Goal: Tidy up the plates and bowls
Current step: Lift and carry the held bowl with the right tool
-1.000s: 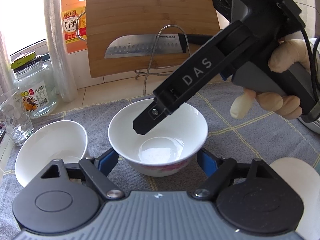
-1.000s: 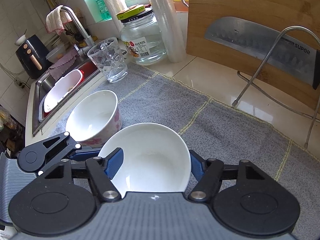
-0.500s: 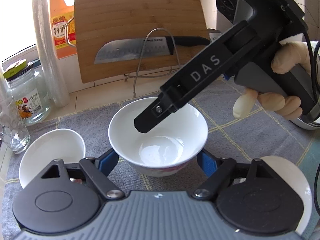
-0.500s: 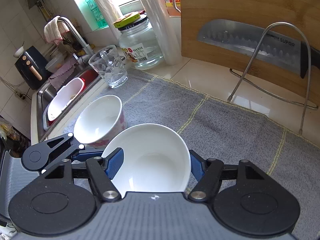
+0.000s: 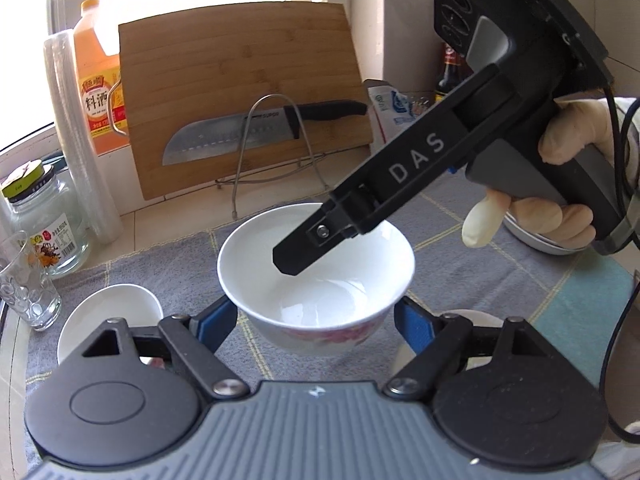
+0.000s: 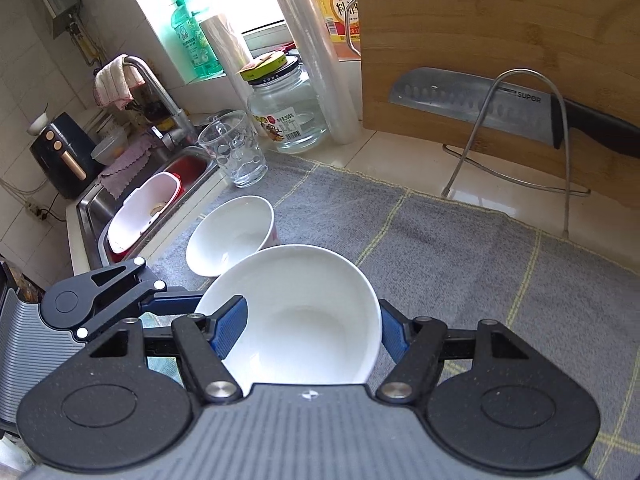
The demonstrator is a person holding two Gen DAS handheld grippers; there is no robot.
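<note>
two bowls matter here, both on the grey mat point(image 6: 460, 248) on the bench. right tongs point(image 6: 312, 320) grip a white bowl point(image 6: 304, 312) by its rim, one blue pad inside the wall and one outside, low centre of the right view. in the left view that same bowl point(image 5: 316, 280), pink pattern on its base, sits mid frame with the right tongs point(image 5: 296, 256) dipping into it from the upper right. left tongs point(image 5: 316, 324) stand wide, pads either side of the bowl, w/ nothing held. second bowl point(image 6: 232, 236) sits just beside it, toward the sink at left; can't tell if the two touch.

risks: rim pinch is thin, so bowl may tilt or slip out if lifted fast. swinging it left could clip the second bowl or the glass point(image 6: 236, 152) near the mat edge. left tongs closing now wd jam against the right pad. small plate point(image 5: 108, 316) at lower left of the left view is also in the path.
</note>
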